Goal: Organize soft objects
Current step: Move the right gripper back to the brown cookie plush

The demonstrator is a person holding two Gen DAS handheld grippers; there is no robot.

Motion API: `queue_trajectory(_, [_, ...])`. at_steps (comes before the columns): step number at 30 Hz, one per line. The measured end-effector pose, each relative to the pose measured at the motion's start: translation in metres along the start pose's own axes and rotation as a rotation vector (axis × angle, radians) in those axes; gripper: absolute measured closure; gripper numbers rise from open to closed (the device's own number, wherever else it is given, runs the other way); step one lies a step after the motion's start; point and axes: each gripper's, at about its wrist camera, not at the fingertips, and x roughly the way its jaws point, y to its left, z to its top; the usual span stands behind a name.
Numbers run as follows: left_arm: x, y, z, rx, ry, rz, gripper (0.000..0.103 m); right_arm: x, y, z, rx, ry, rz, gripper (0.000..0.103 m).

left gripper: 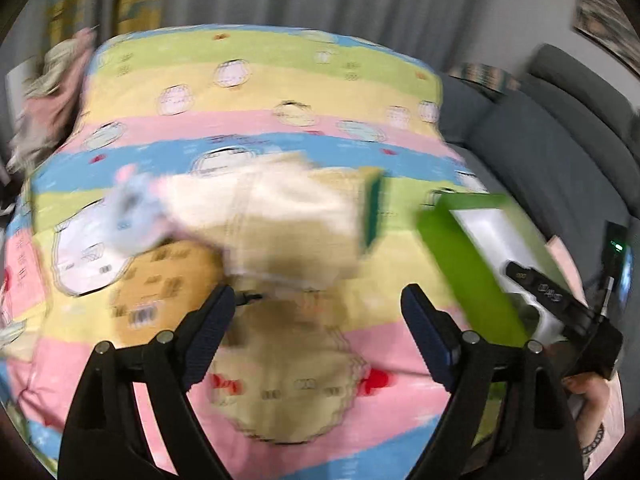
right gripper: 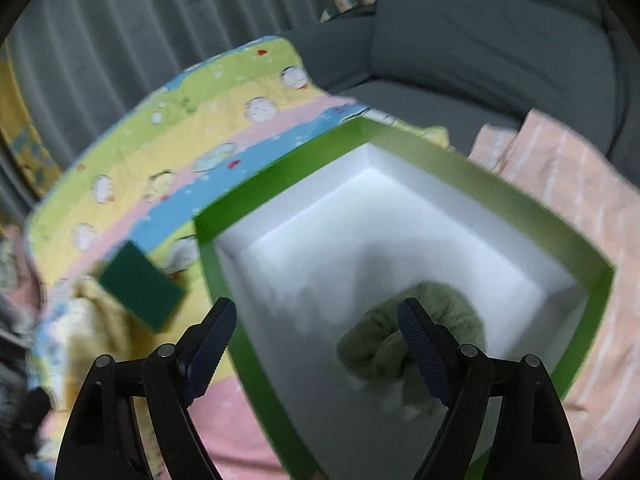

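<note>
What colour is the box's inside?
White inside, green walls; clearest in the right wrist view.

On the bed's quilt lie a towel with a sponge at its right end and a plush toy at its left. The box sits toward the quilt's right edge — a rolled cloth in it. A sofa stands behind.

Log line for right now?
left gripper open, empty | right gripper open over box | green cloth in box | sponge outside

matt cloth quilt, smooth card box
</note>
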Motion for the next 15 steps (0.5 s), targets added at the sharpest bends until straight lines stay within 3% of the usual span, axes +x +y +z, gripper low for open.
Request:
queue_trajectory(7, [0.002, 0.073, -0.005, -0.123, -0.007, 0.076, 0.019, -0.003, 0.030, -0.004, -0.117, -0.127, -0.175, 0.019])
queue_trajectory(15, [0.011, 0.117, -0.024, -0.241, 0.023, 0.086, 0.019, 0.008, 0.060, 0.001, -0.195, -0.101, -0.106, 0.019])
